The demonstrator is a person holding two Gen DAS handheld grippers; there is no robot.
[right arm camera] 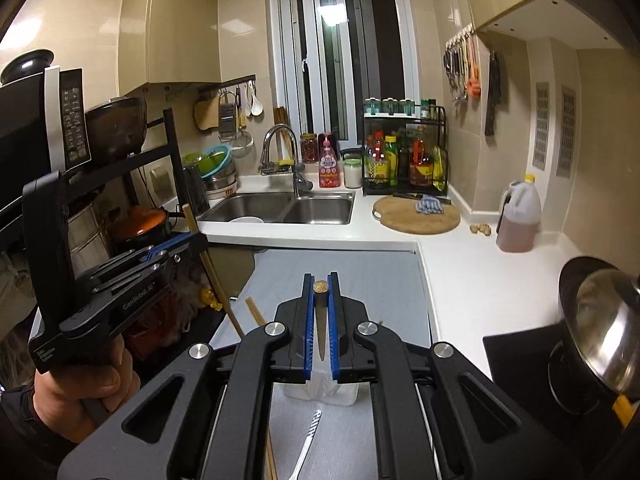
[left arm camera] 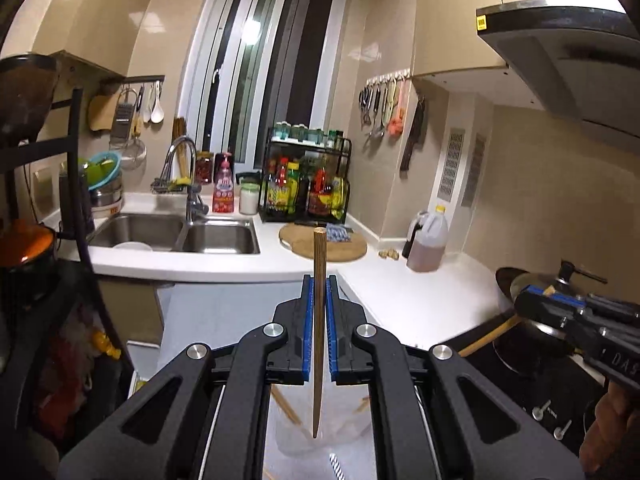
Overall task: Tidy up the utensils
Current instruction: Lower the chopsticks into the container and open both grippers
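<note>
The black left gripper with blue finger pads (left arm camera: 319,280) is clamped on a dark brown wooden chopstick (left arm camera: 319,320), held nearly upright with its blunt end up and its tapered tip hanging over a clear plastic container (left arm camera: 344,432) on the grey cloth-covered surface (right arm camera: 360,272). Pale bamboo chopsticks (left arm camera: 286,408) lean inside that container. To the right, the matching black right gripper (right arm camera: 321,282) pinches a second dark wooden chopstick (right arm camera: 321,312) between its pads, also standing above the container. A metal utensil with a striped handle (right arm camera: 310,440) lies on the cloth just in front. Behind sit a steel double sink (right arm camera: 280,208) and a round wooden cutting board (right arm camera: 416,216).
</note>
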